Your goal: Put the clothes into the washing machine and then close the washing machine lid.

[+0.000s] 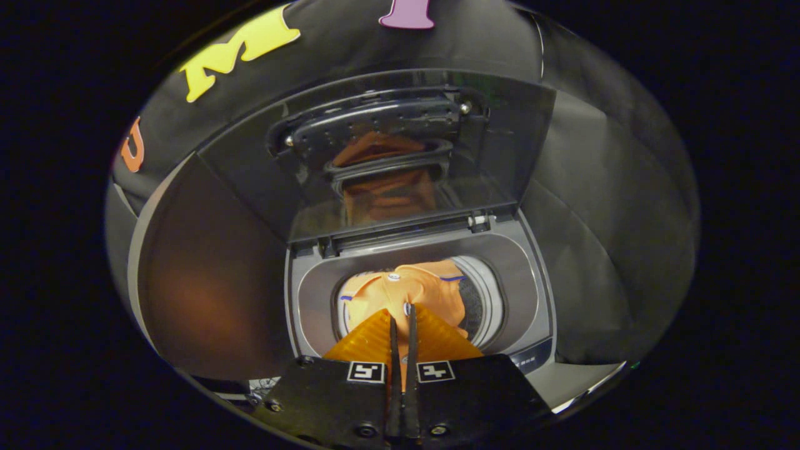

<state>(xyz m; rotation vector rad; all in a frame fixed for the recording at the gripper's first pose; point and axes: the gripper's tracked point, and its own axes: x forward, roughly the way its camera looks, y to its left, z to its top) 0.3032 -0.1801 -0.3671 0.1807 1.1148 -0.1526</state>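
I hold the gripper [403, 312] directly above the washer [419, 294], its fingers drawn almost together with only a thin slit between them, pinching a fold of the orange shirt [406, 290]. The shirt hangs from the fingertips into the drum mouth [484, 300], most of it already inside the round opening, collar and blue trim showing toward the lid side.

By my reading, the first step is nearly finished: the clothes are over the drum and largely in it, but not let go. The next move, as I judge it, calls for spreading the fingers so the shirt drops clear, then lifting straight up from the drum before turning to the lid.

The lid [400, 156] stands raised behind the drum, hinged along the washer's back edge, its glass reflecting the orange fabric. Its handle [375, 122] sits near the top edge, well above the drum. To shut it I would need to reach past the drum, get behind or over that top edge, and bring it forward and down.

Room is fair above the drum, and the grey rim [312, 294] around it is bare. The tight spot is the back, where the lid leans close over the opening. Any cloth left draped across the rim could catch under the lid. The booth wall [594, 237] stands close beside the washer and behind the lid.
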